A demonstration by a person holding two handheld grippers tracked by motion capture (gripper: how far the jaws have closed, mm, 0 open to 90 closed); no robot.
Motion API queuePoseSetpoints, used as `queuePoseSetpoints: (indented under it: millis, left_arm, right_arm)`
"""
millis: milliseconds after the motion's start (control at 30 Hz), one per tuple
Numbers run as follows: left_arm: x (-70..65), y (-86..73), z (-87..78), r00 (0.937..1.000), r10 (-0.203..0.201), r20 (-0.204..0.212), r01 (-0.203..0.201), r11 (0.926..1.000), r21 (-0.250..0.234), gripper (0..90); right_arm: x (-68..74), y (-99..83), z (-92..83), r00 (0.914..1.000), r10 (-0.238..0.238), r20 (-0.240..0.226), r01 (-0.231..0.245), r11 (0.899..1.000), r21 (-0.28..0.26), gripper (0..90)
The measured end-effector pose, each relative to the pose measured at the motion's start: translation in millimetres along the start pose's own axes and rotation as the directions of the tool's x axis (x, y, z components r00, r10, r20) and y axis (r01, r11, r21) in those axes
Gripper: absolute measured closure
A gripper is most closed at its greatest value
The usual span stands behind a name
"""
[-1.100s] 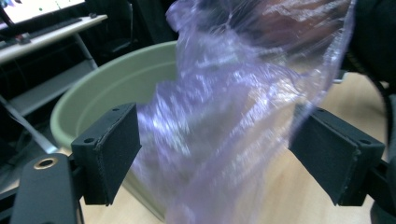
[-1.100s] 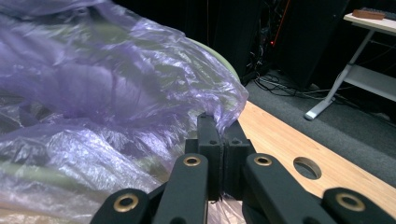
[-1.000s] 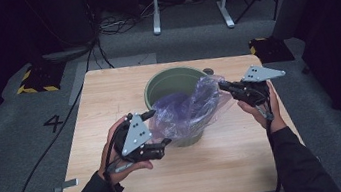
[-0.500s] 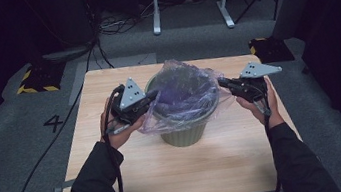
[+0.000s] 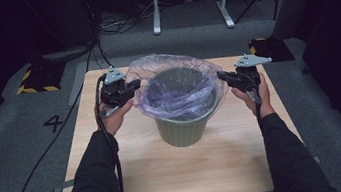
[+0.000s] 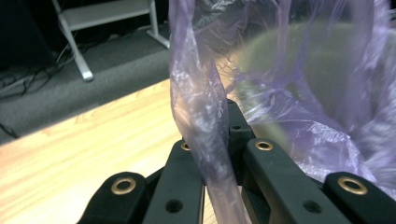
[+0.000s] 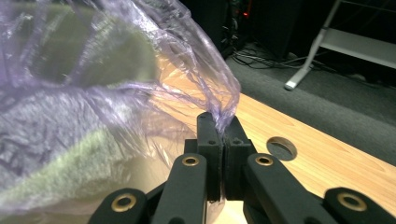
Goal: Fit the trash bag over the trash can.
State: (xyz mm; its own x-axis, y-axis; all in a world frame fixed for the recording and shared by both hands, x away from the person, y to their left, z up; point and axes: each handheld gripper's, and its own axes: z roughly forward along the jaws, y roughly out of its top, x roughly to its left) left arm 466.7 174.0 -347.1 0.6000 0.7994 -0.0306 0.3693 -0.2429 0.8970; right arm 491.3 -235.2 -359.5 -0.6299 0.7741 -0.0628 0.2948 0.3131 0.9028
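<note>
High view, item: lining a bin with a bag, partly done. Bin (image 5: 184,119): green, upright mid-table (image 5: 199,172), between the two sets of jaws. Bag (image 5: 176,82): thin purple plastic, mouth spread wide above and around the rim, body sagging inside. Left gripper (image 5: 133,86): jaws pressed together, pinching the bag's edge (image 6: 205,140). Right gripper (image 5: 222,75): jaws likewise pinching the opposite edge (image 7: 224,116). Remaining, by judgement: draw the edge down over the rim all round, then release.
</note>
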Motion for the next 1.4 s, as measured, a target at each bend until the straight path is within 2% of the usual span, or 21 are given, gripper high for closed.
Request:
queuePoseSetpoints:
  millis: [67, 200, 333, 367, 400, 467, 533, 600, 700, 767, 833, 900, 1033, 1167, 1267, 1400]
  left_arm:
    - [5.7, -3.0, 4.1, 0.9998, -0.021, -0.007, 0.021, 0.9996, 0.018, 88.5]
    - [14.2, -11.1, 15.0, 0.9983, -0.057, -0.006, 0.058, 0.996, 0.069, 87.9]
    - [18.5, -21.1, 27.6, 0.9959, -0.089, 0.015, 0.086, 0.9877, 0.13, 86.8]
    - [18.5, -21.1, 27.6, 0.9959, -0.089, 0.015, 0.086, 0.9877, 0.13, 86.4]
    - [20.3, -27.3, 35.4, 0.9941, -0.105, 0.027, 0.099, 0.9818, 0.162, 86.4]
    - [21.4, -32.4, 41.1, 0.9902, -0.131, 0.047, 0.121, 0.9752, 0.185, 85.5]
    - [21.5, -35.2, 43.6, 0.9893, -0.136, 0.053, 0.124, 0.9741, 0.189, 85.1]
    - [20.6, -43.4, 49.7, 0.9834, -0.159, 0.087, 0.138, 0.9683, 0.208, 84.7]
    - [18.9, -51.0, 53.7, 0.9757, -0.174, 0.133, 0.138, 0.9614, 0.238, 84.9]
    - [17.4, -55.8, 53.5, 0.9732, -0.171, 0.154, 0.129, 0.9595, 0.25, 83.3]
    - [17.1, -59.8, 50.3, 0.9695, -0.176, 0.171, 0.132, 0.9616, 0.241, 80.1]
    - [16.4, -63.2, 44.8, 0.9703, -0.17, 0.172, 0.129, 0.9661, 0.223, 73.7]
    - [14.0, -71.2, 29.9, 0.983, -0.12, 0.139, 0.091, 0.9762, 0.197, 67.4]
    - [14.9, -76.9, 16.4, 0.9878, -0.105, 0.115, 0.086, 0.9833, 0.161, 53.2]
    - [15.7, -79.0, 4.8, 0.9943, -0.076, 0.075, 0.067, 0.9903, 0.122, 39.5]
    - [12.0, -76.7, -9.8, 0.9985, -0.011, 0.053, 0.008, 0.9982, 0.059, 33.7]
  right_arm:
    - [-4.4, -1.4, 4.8, 0.9995, 0.03, 0.002, -0.03, 1.0, 0.006, 89.0]
    - [-9.7, -4.6, 13.6, 0.9981, 0.06, 0.015, -0.061, 0.998, 0.032, 88.9]
    - [-12.7, -8.6, 20.2, 0.9961, 0.087, 0.017, -0.088, 0.995, 0.05, 88.6]
    - [-12.7, -8.6, 20.2, 0.9961, 0.087, 0.017, -0.088, 0.995, 0.05, 88.6]
    - [-13.8, -11.2, 23.9, 0.9948, 0.1, 0.02, -0.101, 0.992, 0.069, 88.5]
    - [-15.1, -14.1, 27.6, 0.9936, 0.112, 0.015, -0.113, 0.99, 0.091, 88.4]
    - [-15.1, -15.3, 28.8, 0.9933, 0.114, 0.016, -0.115, 0.988, 0.099, 88.3]
    - [-15.9, -21.9, 33.6, 0.9921, 0.125, 0.008, -0.125, 0.984, 0.125, 88.1]
    - [-16.7, -31.0, 37.2, 0.988, 0.154, -0.015, -0.15, 0.977, 0.151, 87.4]
    - [-15.8, -37.2, 37.5, 0.9859, 0.164, -0.031, -0.158, 0.975, 0.156, 86.7]
    - [-14.0, -41.4, 36.0, 0.984, 0.17, -0.052, -0.16, 0.974, 0.157, 85.0]
    - [-11.7, -44.9, 32.4, 0.9831, 0.167, -0.075, -0.155, 0.977, 0.147, 79.0]
    - [-10.4, -51.4, 21.5, 0.9881, 0.133, -0.078, -0.124, 0.986, 0.107, 73.7]
    - [-11.6, -53.4, 11.4, 0.9917, 0.107, -0.072, -0.1, 0.991, 0.084, 65.5]
    - [-12.8, -53.2, 5.8, 0.9938, 0.092, -0.063, -0.087, 0.993, 0.079, 55.2]
    - [-12.4, -51.5, -3.0, 0.9972, 0.035, -0.066, -0.031, 0.997, 0.068, 47.8]
